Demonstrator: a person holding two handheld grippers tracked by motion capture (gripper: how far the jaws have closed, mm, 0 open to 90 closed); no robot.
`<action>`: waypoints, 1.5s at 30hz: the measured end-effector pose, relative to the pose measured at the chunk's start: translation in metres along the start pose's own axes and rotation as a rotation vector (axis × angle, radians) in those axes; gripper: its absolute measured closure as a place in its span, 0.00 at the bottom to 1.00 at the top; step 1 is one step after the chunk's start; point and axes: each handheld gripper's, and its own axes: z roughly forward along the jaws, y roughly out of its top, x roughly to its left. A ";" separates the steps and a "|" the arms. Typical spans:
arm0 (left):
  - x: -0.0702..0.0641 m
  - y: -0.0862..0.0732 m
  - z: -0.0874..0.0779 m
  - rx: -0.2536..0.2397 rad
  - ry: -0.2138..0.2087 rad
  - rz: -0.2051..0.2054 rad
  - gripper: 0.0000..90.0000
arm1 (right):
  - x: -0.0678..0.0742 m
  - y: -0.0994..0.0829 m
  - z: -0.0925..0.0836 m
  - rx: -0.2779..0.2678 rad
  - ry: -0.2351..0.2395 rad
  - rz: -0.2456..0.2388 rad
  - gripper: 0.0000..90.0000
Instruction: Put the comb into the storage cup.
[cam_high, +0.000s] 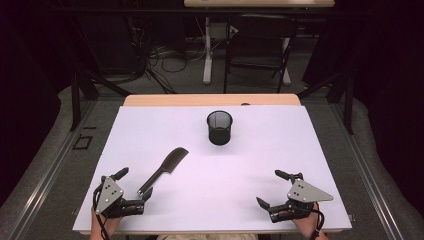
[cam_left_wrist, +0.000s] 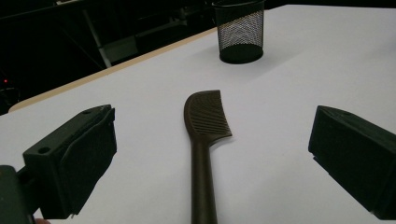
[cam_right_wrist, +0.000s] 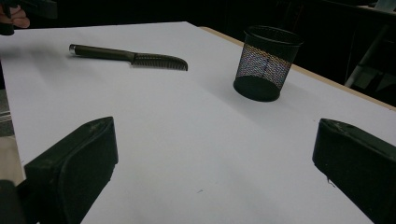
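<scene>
**rigop_7:** Two grippers were on the table and neither had anything in it. My left gripper (cam_high: 131, 186) sat with jaws spread wide, lined up on the handle end of the comb (cam_high: 163, 170), which lay flat on the white table (cam_high: 280, 140) at the near left. I'd call it the reach-in step, grasp not yet made.

**meshfan:** And the right one?

**rigop_7:** The right gripper (cam_high: 269, 187) was wide too, parked near right, well apart from the comb. Next I needed to ease forward, straddle the handle, close, then probably carry it to the mesh cup (cam_high: 220, 128) at the far middle.
</scene>
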 end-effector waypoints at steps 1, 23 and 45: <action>-0.001 0.000 0.001 0.005 0.003 0.003 0.01 | 0.000 0.000 0.000 0.000 0.000 0.000 0.00; 0.006 0.017 0.030 0.231 -0.017 -0.012 0.06 | -0.002 -0.001 0.005 0.033 -0.005 -0.008 0.00; 0.012 0.028 0.048 0.397 -0.037 -0.005 0.04 | -0.002 -0.002 0.006 0.043 0.001 -0.014 0.00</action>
